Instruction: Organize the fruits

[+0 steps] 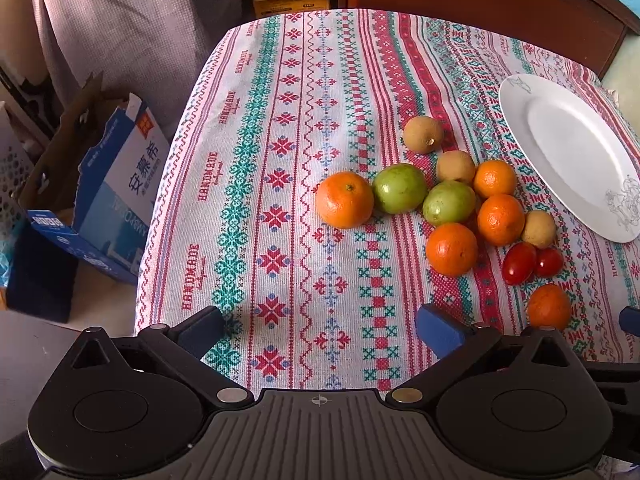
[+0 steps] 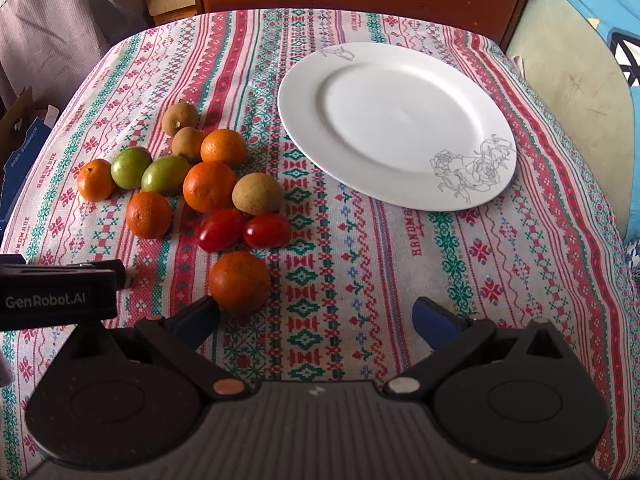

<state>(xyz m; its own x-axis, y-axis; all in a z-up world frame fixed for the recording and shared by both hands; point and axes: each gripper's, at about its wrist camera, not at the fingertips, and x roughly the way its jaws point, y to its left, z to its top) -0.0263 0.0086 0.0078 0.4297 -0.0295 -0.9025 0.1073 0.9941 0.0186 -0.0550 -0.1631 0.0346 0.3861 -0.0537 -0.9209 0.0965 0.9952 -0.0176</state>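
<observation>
Here we are over the table draped in a red, teal and white cross-stitch patterned cloth (image 2: pixel 360 280), filling both views. Next in size, the round white ceramic plate with a line-drawn rose on its rim (image 2: pixel 472 168) sits bare on the far right, nothing on it yet — very likely the destination for the sorting.

Now the fruit, all loose on the cloth left of the plate. Five round orange tangerines: four in the cluster, and one lone tangerine (image 2: pixel 239 282) nearest us, touching or just beside the right gripper's left pad. Two smooth green round fruits (image 2: pixel 166 175) lie side by side in the middle of the pile. Three small tan-brown round fruits (image 2: pixel 257 193) dot the cluster, one just beside the two glossy red cherry tomatoes (image 2: pixel 267 231).

The right gripper (image 2: pixel 316 320) hovers with jaws spread wide, gripping nothing — my read is it's lining up on that lone tangerine. The left gripper (image 1: pixel 320 330), also wide apart and empty, waits over bare cloth, well short of the pile.
</observation>
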